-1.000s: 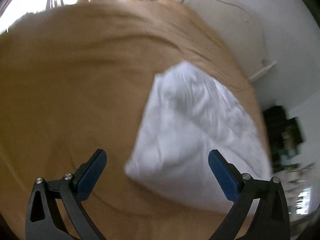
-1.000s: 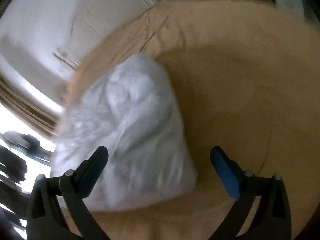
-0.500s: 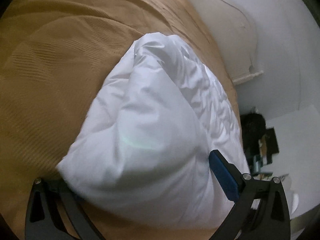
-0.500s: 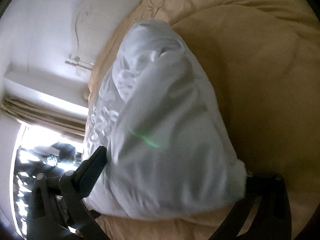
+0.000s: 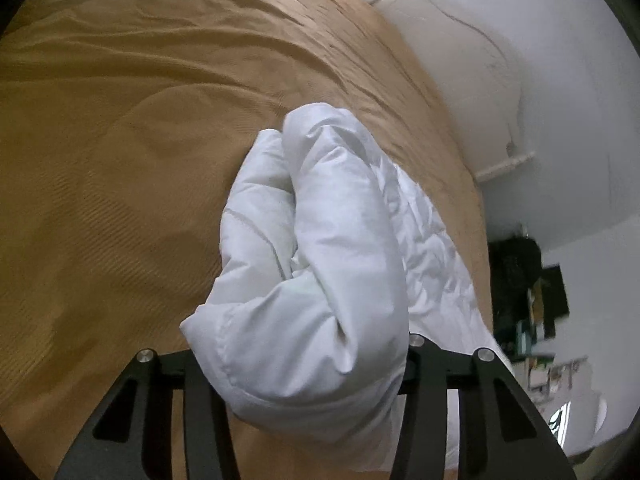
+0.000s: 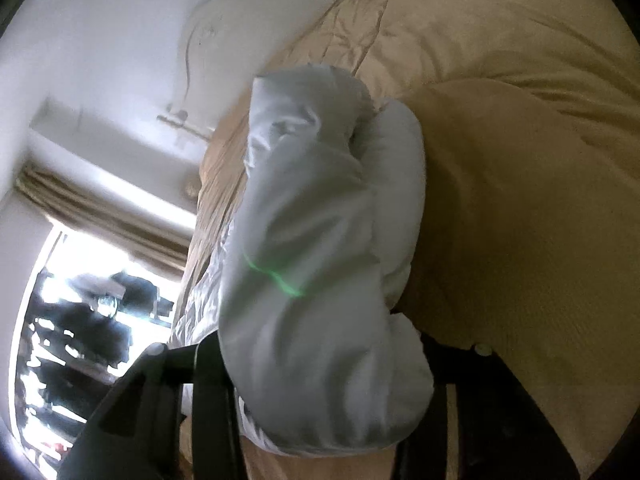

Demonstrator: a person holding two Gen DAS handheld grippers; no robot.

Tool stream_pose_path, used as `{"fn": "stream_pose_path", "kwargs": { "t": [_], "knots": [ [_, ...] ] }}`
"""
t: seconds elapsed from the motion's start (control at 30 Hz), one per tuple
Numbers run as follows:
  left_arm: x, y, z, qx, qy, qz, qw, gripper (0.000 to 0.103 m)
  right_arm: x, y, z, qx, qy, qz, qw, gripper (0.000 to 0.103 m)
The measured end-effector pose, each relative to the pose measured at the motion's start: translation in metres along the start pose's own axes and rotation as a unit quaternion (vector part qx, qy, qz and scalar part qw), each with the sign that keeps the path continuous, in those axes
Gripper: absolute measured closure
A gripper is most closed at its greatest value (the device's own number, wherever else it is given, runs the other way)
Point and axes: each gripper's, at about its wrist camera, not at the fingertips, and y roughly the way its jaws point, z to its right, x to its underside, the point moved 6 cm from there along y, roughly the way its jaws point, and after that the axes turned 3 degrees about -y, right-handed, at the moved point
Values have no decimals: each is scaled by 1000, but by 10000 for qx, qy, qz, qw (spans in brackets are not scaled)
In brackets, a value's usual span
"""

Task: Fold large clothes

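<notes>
A puffy white padded garment (image 5: 320,264) lies on a tan bedspread (image 5: 120,140). In the left wrist view my left gripper (image 5: 308,364) is shut on a thick rolled edge of the garment, which bulges up between the jaws and hides the pads. In the right wrist view my right gripper (image 6: 320,364) is shut on the other end of the same white garment (image 6: 320,240), lifted in a bunched fold above the tan bedspread (image 6: 520,200). Both pairs of pads are covered by fabric.
A white wall (image 5: 540,60) runs along the far edge of the bed. Dark furniture and clutter (image 5: 524,292) stand beyond the bed's right side. A bright window with beige curtains (image 6: 100,216) is at the left in the right wrist view.
Both grippers moved down onto the white garment from open above it and closed on its near edge. The fabric is now bunched and raised between the jaws.
</notes>
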Motion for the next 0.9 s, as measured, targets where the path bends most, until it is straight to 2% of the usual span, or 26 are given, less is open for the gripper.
{"fn": "stream_pose_path", "kwargs": {
  "t": [0.07, 0.13, 0.17, 0.2, 0.27, 0.33, 0.4, 0.47, 0.5, 0.57, 0.6, 0.63, 0.73, 0.8, 0.9],
  "knots": [
    [13, -9, -22, -111, 50, -124, 9998, 52, 14, -5, 10, 104, 38, -131, 9999, 55],
    [20, 2, -39, -67, -132, -253, 9996, 36, 31, 1, 37, 276, 256, -340, 9987, 45],
    [22, 5, -44, 7, -267, -322, 9991, 32, 34, 5, 46, 279, 425, -354, 9981, 37],
    [21, 7, -47, 72, -354, -358, 9987, 30, 37, 8, 56, 243, 619, -350, 9972, 32],
    [16, 10, -47, 82, -306, -345, 9989, 29, 37, 7, 65, 150, 914, -398, 9949, 30],
    [15, 6, -47, -36, -116, -303, 9995, 28, 32, -5, 62, 356, 682, -434, 9961, 29],
    [17, 5, -48, -40, -77, -292, 9995, 27, 24, -29, 59, 977, 114, -278, 9948, 28],
    [14, 7, -50, -12, -96, -280, 9996, 27, 15, -52, 45, 1812, -617, 9, 9815, 27],
    [13, 8, -49, -6, -87, -273, 9996, 27, 11, -65, 33, 2257, -1040, 230, 9684, 27],
    [13, 7, -48, -45, -25, -256, 9997, 27, 3, -84, 2, 3005, -1830, 715, 9333, 26],
    [13, 8, -46, -88, 25, -219, 9997, 27, 3, -86, -19, 3044, -2185, 868, 9231, 26],
    [15, 5, -48, -119, 71, -199, 9997, 27, 5, -81, -39, 2903, -2446, 893, 9208, 26],
    [16, 3, -44, -217, 225, -147, 9994, 27, 22, -46, -83, 2329, -2806, 475, 9299, 29],
    [16, 2, -43, -251, 299, -135, 9991, 27, 45, -4, -110, 1780, -2833, -44, 9424, 35],
    [16, 1, -40, -304, 397, -113, 9987, 27, 76, 43, -132, 1540, -2949, -604, 9411, 42]
  ]
}}
